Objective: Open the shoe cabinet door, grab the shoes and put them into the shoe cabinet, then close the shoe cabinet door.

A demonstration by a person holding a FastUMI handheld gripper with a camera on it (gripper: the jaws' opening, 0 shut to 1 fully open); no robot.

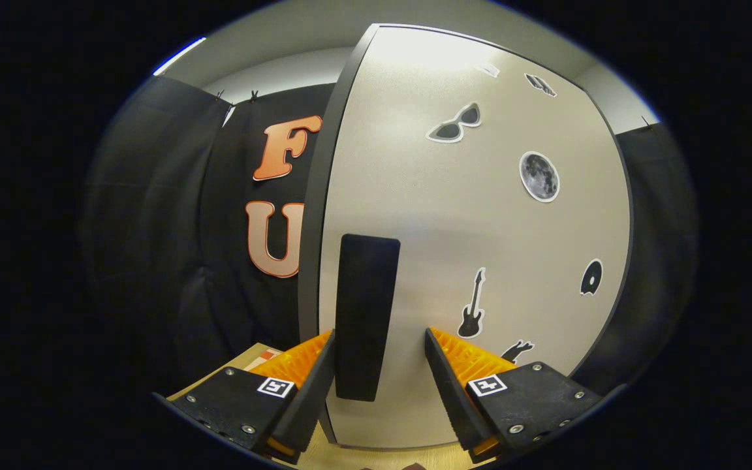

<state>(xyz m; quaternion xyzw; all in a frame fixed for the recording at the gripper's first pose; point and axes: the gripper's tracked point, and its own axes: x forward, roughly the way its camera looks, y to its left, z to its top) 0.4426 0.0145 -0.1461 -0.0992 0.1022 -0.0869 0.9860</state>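
The shoe cabinet door (480,215) is a pale grey panel with a dark edge (314,228) along its left side. It stands upright right in front of me. Small stickers dot it: sunglasses, a moon, a guitar, a record. A black vertical handle (366,313) sits near that left edge. My gripper (380,336) is open with the handle between its fingers. The left finger (317,378) lies against the handle's side, and a gap remains between the handle and the right finger (444,378). I cannot tell whether the door is ajar.
Black cloth wall (154,248) hangs to the left of the cabinet and continues past its right side. A light wooden surface (245,365) shows low down, under and behind the left finger. A white ceiling (297,39) is above.
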